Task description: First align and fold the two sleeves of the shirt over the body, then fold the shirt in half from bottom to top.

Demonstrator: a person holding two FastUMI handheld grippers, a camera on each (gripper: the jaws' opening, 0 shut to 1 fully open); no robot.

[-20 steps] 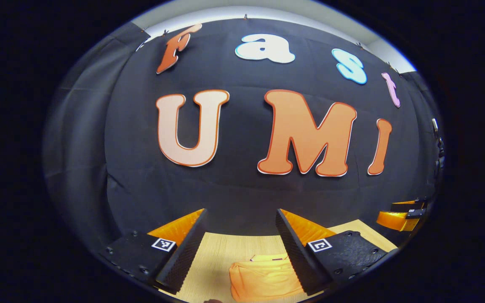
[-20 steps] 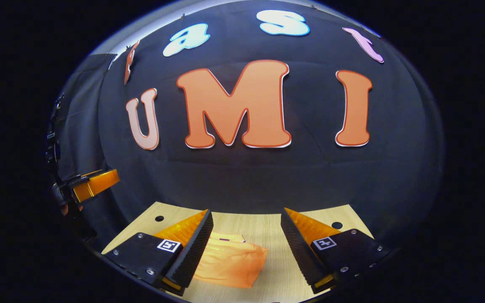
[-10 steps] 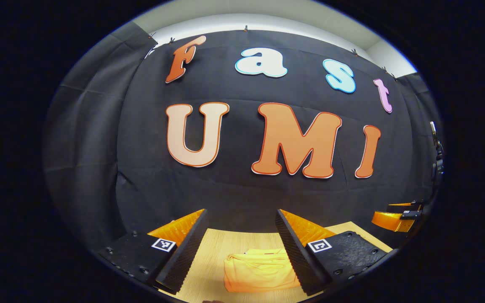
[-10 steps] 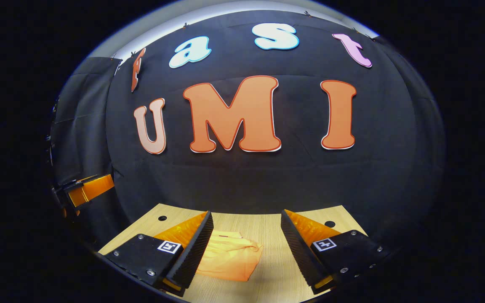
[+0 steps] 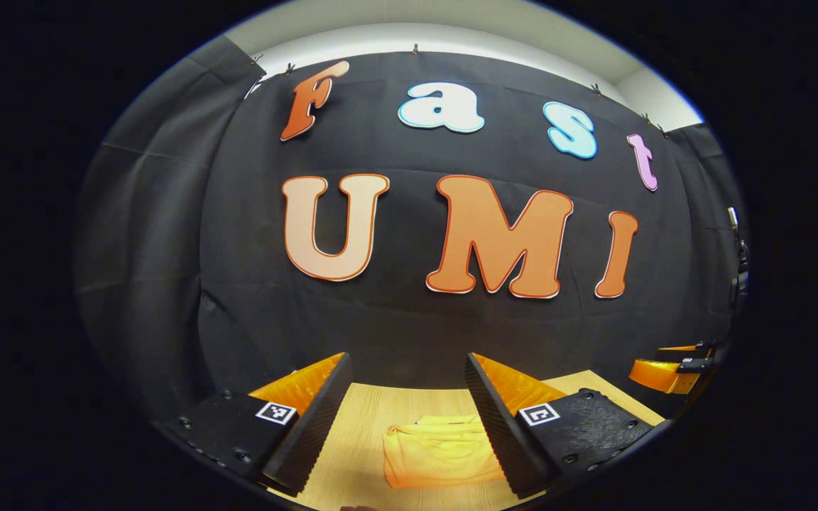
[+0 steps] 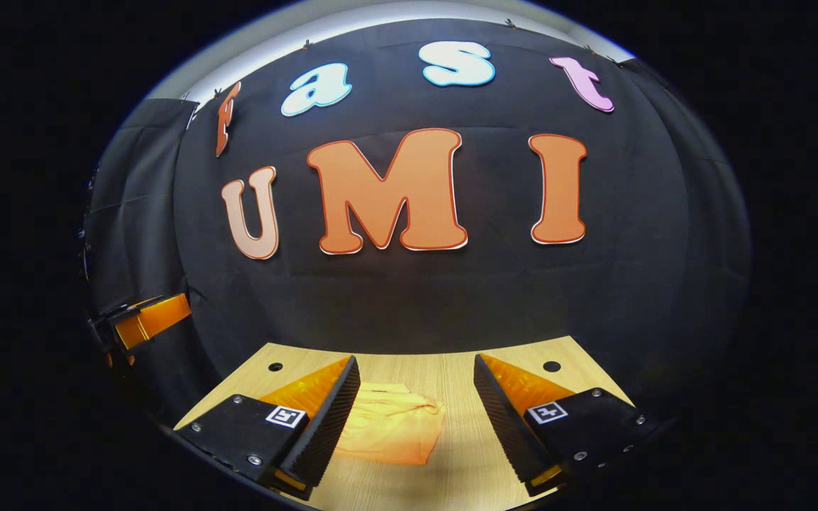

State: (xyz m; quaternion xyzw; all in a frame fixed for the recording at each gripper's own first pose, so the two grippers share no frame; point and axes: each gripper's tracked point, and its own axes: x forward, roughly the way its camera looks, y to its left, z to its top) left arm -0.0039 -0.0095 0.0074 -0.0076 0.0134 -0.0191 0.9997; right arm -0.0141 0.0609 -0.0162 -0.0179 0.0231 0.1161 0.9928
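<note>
On the wooden table (image 6: 451,490) lies the orange shirt (image 6: 391,433), folded into a compact packet, so the folding looks done, which would explain why the left gripper (image 5: 403,404) and right gripper (image 6: 416,411) hover above it, jaws spread wide and empty.

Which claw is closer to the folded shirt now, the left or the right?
Hard to tell; neither touches it. Both are open, above the table. The shirt lies under the left claw, by its right finger, and under the right claw, by its left finger.
</note>
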